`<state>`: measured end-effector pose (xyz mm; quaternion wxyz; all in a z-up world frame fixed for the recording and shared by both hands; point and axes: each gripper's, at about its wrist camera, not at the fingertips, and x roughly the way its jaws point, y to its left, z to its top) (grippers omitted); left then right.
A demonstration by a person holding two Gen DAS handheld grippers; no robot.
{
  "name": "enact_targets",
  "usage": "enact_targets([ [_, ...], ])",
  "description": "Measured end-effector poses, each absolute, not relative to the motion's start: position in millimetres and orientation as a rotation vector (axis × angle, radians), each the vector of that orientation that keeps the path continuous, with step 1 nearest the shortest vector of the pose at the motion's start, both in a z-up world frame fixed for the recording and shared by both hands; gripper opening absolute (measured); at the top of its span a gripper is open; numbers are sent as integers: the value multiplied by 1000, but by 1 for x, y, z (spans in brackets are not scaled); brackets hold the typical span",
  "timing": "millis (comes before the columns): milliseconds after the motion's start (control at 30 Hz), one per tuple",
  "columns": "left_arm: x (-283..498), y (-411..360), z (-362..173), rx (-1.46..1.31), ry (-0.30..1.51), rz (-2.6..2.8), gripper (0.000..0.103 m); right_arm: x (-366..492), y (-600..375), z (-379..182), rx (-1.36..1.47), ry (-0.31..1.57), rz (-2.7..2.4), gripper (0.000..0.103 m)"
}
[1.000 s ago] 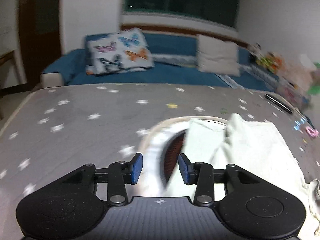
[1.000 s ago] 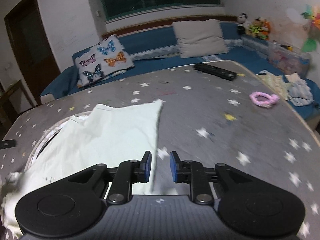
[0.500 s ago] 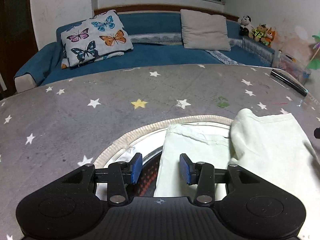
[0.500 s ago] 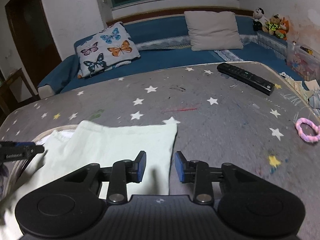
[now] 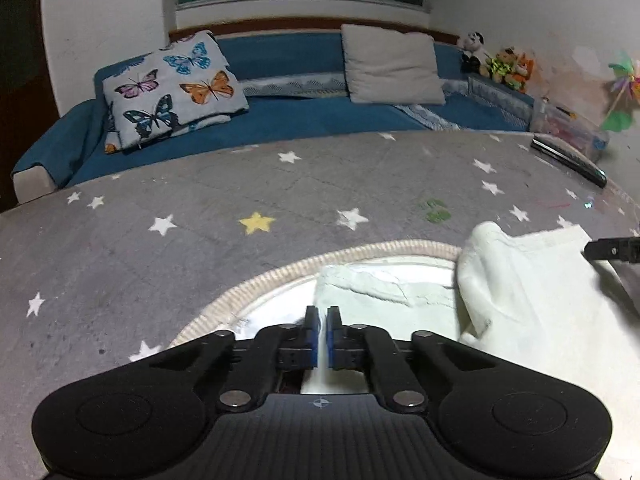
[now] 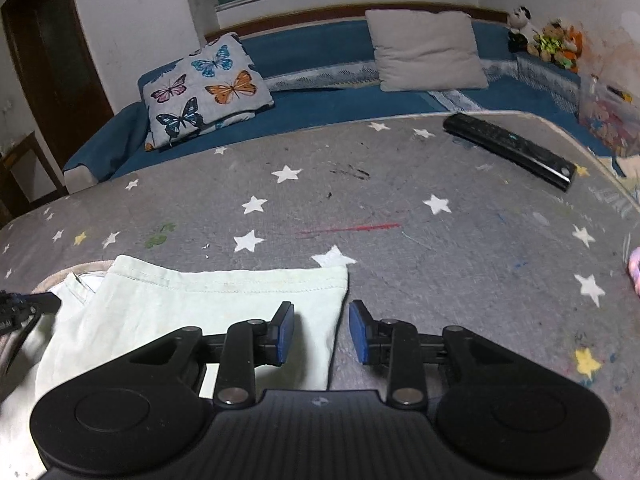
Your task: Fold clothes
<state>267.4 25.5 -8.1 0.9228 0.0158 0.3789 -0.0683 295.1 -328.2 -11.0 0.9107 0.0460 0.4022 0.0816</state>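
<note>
A pale green garment point(image 6: 192, 312) lies on the grey star-patterned table point(image 6: 360, 184), its hemmed far edge straight and its right corner near a white star. My right gripper point(image 6: 322, 334) is open, straddling the garment's right edge. In the left wrist view the same garment point(image 5: 520, 292) shows a ribbed beige waistband point(image 5: 312, 264) curving around its opening. My left gripper point(image 5: 322, 334) is shut on a fold of the pale cloth near that opening. The tip of the other gripper shows at the far right of the left wrist view and at the far left of the right wrist view.
A black remote control point(image 6: 508, 150) lies at the table's far right. A pink ring point(image 6: 634, 272) sits at the right edge. Behind the table runs a blue sofa point(image 6: 328, 100) with a butterfly cushion point(image 6: 204, 88), a beige pillow point(image 6: 424, 52) and plush toys point(image 6: 548, 40).
My left gripper has closed from open onto the cloth near the waistband. My right gripper has opened wider and moved forward along the garment's right edge.
</note>
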Motion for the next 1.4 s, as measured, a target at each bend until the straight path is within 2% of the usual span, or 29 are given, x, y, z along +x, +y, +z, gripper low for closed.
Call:
enact_targets([
  [67, 266, 30, -4, 39, 760, -125, 1, 296, -326, -11, 81, 829, 168, 7],
  [133, 263, 37, 1, 45, 738, -107, 1, 298, -325, -10, 79, 824, 161, 3],
  [500, 268, 91, 37, 42, 620, 52, 1, 314, -316, 11, 91, 703, 128, 1],
  [700, 284, 106, 15, 42, 674, 106, 1, 341, -306, -7, 71, 747, 116, 1],
  [833, 287, 109, 3, 32, 718, 112, 2, 344, -305, -11, 61, 779, 117, 6],
  [867, 286, 110, 2, 31, 725, 111, 5, 341, -306, -8, 58, 782, 123, 7],
  [1033, 259, 103, 20, 41, 715, 74, 6, 318, -308, 16, 40, 778, 171, 8],
  [1133, 242, 98, 30, 47, 709, 51, 17, 293, -311, 29, 22, 789, 210, 13],
  [1200, 228, 94, 35, 55, 708, 31, 34, 276, -314, 35, 14, 804, 232, 19],
  [1267, 208, 87, 35, 64, 712, 2, 35, 257, -317, 37, 1, 822, 252, 20],
  [1400, 169, 74, 35, 82, 720, -55, 48, 215, -320, 34, -26, 860, 296, 24],
])
